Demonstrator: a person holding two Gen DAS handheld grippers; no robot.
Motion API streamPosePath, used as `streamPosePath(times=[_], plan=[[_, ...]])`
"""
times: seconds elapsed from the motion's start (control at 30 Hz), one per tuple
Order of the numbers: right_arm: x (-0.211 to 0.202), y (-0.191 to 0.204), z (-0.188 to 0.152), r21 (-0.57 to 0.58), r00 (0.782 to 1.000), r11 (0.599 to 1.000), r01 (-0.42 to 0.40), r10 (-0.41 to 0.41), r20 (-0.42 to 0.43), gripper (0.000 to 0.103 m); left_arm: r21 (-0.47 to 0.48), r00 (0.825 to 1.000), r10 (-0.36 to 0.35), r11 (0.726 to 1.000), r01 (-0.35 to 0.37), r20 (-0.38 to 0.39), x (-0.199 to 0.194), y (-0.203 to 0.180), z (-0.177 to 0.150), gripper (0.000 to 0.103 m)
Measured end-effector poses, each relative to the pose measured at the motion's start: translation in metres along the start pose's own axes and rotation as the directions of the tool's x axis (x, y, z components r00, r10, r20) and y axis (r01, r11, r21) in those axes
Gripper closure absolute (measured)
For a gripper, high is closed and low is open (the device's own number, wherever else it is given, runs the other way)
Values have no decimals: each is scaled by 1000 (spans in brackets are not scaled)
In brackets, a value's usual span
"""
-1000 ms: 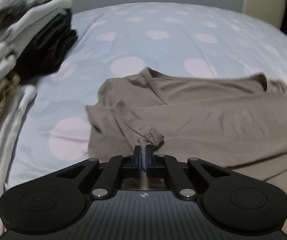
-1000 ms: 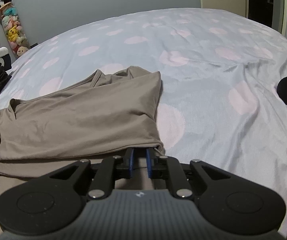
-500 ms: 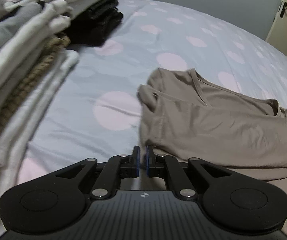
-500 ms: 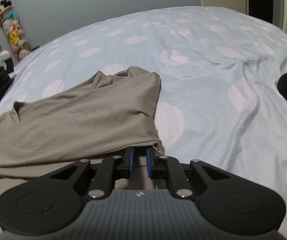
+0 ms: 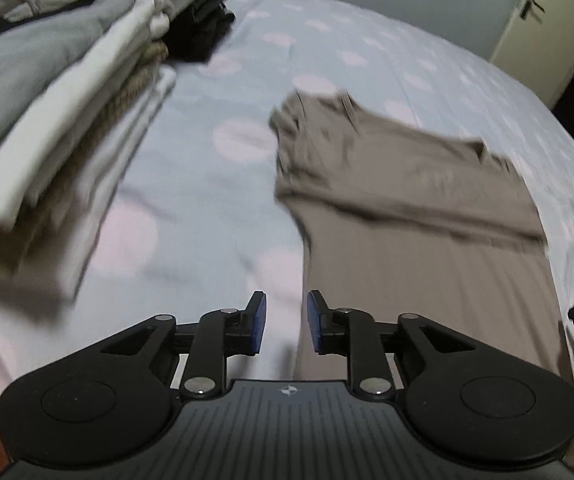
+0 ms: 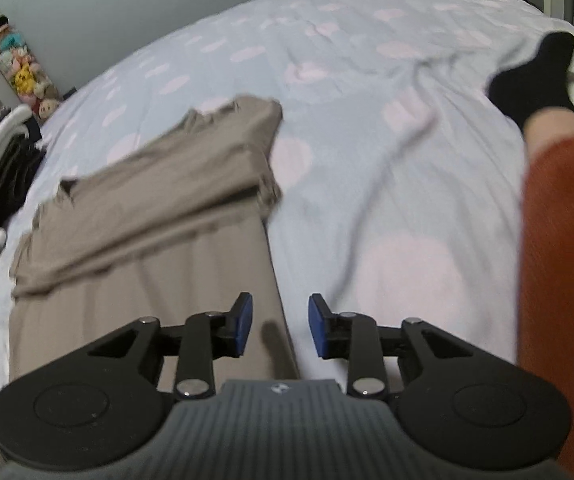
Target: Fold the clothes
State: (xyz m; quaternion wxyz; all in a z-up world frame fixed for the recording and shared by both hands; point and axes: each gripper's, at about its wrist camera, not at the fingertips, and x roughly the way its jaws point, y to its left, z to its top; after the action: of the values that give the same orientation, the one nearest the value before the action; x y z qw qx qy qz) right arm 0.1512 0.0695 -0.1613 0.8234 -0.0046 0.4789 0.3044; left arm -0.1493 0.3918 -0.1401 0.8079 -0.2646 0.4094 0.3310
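Clearly the limp, light taupe jersey shirt (image 5: 415, 216) lay part-folded on the dotted pale-blue bed (image 5: 215, 184), at one o'clock of the left hand-held gripper (image 5: 286, 322). Both it and the right hand-held gripper (image 6: 280, 326) were opening, empty. Its hem corners looked best to pinch.

The left hand-held gripper (image 5: 286, 322) pointed steeply downward, its blue-padded jaws opening with nothing between them. The right hand-held gripper (image 6: 280, 322) tilted down likewise, jaws opening and empty. A rust-sleeved leg (image 6: 559, 248) in a black sock (image 6: 535, 76) lay at the right.
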Motion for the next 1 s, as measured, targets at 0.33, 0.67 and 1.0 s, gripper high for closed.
streamPosePath(times=[0.33, 0.67, 1.0], plan=[[-23, -15, -47, 5, 981, 995, 104, -102, -165, 64, -24, 987, 16, 1000, -20, -159, -3, 10, -71, 64], [-23, 6, -75, -137, 961, 987, 89, -121, -250, 91, 10, 984, 6, 1000, -4, -177, -8, -1, -102, 74], [-57, -8, -63, -41, 999, 998, -42, 40, -27, 98, -92, 990, -139, 986, 139, 3, -26, 21, -95, 101]])
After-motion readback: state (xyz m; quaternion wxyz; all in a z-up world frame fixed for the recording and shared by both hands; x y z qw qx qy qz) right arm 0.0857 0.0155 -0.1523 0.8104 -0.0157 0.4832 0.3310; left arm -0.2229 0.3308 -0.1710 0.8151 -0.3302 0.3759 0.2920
